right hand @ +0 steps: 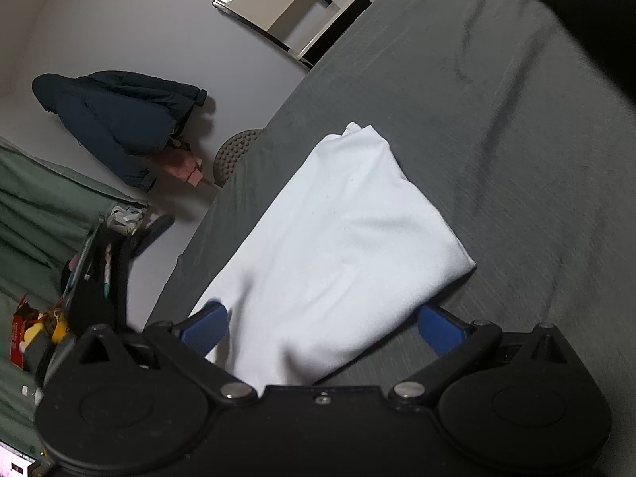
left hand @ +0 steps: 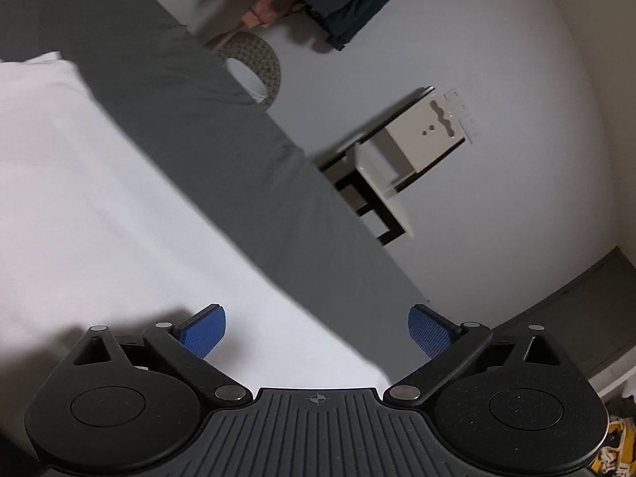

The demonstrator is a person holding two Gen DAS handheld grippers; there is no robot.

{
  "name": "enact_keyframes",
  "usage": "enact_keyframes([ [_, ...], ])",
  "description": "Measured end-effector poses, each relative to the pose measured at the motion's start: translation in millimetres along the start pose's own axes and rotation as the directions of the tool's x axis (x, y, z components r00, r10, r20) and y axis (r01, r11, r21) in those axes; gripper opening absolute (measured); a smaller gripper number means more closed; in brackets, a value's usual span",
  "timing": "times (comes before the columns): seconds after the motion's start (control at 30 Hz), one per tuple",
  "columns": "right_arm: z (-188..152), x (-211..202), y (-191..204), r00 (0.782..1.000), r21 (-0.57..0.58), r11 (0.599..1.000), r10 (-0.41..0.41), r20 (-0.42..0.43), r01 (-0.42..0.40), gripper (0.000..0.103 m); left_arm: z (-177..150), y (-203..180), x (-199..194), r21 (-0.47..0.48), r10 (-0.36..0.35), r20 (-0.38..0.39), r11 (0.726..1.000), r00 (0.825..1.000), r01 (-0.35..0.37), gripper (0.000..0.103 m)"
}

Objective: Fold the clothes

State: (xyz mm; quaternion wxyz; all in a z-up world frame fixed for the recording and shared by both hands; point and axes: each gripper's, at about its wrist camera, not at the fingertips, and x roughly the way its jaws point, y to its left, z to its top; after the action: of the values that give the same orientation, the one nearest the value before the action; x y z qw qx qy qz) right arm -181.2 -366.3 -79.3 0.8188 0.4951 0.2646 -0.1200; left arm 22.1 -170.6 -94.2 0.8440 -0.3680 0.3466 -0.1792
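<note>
My right gripper point(right hand: 322, 328) sits at the bottom of its frame, blue pads spread wide on either side of the near end of the folded white garment point(right hand: 338, 246), which lies mid-frame on the grey bedsheet point(right hand: 497, 119). My left gripper point(left hand: 316, 330) is likewise released, its fingers apart and grasping nothing above the same white cloth. A dark blue jacket point(right hand: 115, 119) hangs on the wall at that view's upper left.

Bed: grey sheet point(right hand: 497, 119) | Wall: dark blue jacket point(right hand: 115, 119) hanging, pink item point(right hand: 185, 167) beside it | White-and-black shelf unit point(left hand: 413, 139) near bed edge | Green curtain point(right hand: 35, 206) at left
</note>
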Motion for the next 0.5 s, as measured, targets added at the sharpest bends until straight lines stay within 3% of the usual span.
enact_keyframes([
  [0.13,2.2,0.0,-2.6,1.0,0.001,1.0,0.011,-0.009,-0.011,0.103,4.3,19.3,32.5,-0.124,0.041,-0.015,0.991,0.999,-0.043,0.099],
  [0.27,3.3,-0.5,-4.2,1.0,0.006,1.0,0.019,-0.013,-0.019,0.103,7.8,8.8,38.8,-0.075,-0.033,0.047,0.997,0.998,0.037,0.099],
  [0.37,3.7,0.8,-4.1,1.0,0.005,1.0,0.019,-0.015,-0.019,0.103,7.3,14.9,50.4,-0.096,0.02,0.005,0.995,1.0,-0.02,0.099],
  [0.5,4.2,-0.5,-6.0,1.0,0.011,1.0,0.025,-0.015,-0.025,0.103,-2.0,17.8,40.0,-0.045,0.003,-0.004,0.999,1.0,-0.003,0.098],
])
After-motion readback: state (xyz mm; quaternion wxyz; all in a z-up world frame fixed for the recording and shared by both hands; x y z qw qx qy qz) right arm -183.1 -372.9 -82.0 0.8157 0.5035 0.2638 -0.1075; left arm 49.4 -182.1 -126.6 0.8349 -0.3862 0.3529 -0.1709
